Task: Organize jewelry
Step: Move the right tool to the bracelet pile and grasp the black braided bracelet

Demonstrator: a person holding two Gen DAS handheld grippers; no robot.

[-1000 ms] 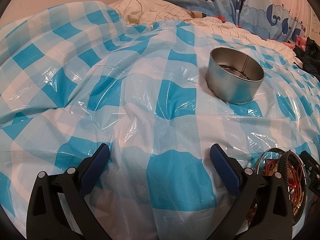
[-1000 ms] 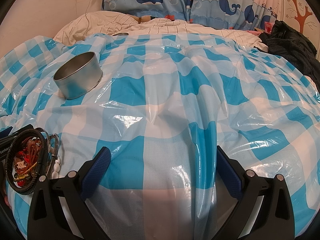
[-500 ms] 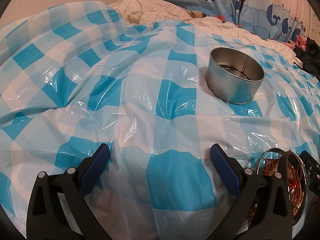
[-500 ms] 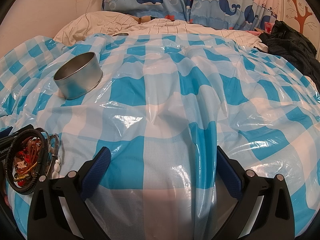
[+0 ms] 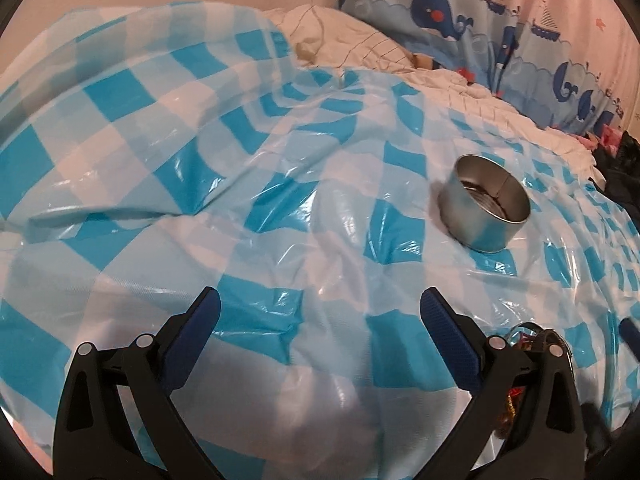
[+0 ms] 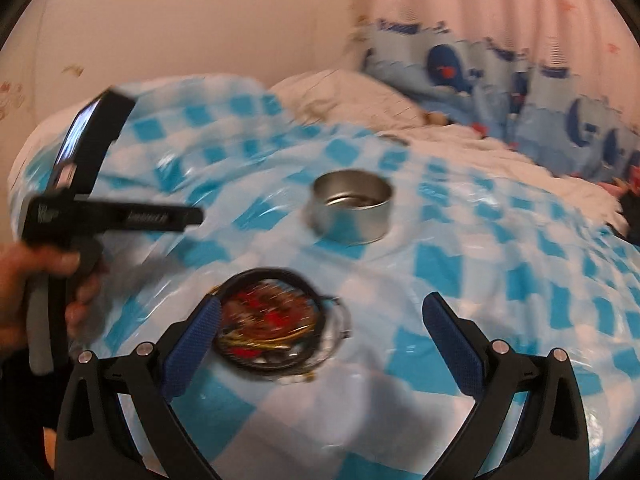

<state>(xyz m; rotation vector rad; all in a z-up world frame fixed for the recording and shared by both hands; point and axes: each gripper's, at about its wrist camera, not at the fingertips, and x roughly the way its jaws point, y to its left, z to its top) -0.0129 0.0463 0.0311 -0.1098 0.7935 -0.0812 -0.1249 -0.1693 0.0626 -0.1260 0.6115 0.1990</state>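
Now the right tool (image 6: 320,320), spread wide, has the jewelry (image 6: 272,326) just beside its left finger, tin (image 6: 351,213) beyond, mid-bed.

The right wrist view is smeared by motion blur, so the jewelry pile (image 6: 268,322) reads only as a dark ring around red and gold tangles; single pieces cannot be told apart. In the left wrist view that pile (image 5: 520,368) is mostly hidden behind the left gripper's (image 5: 320,322) right finger. What lies in the metal tin (image 6: 351,212) is too dim to identify.
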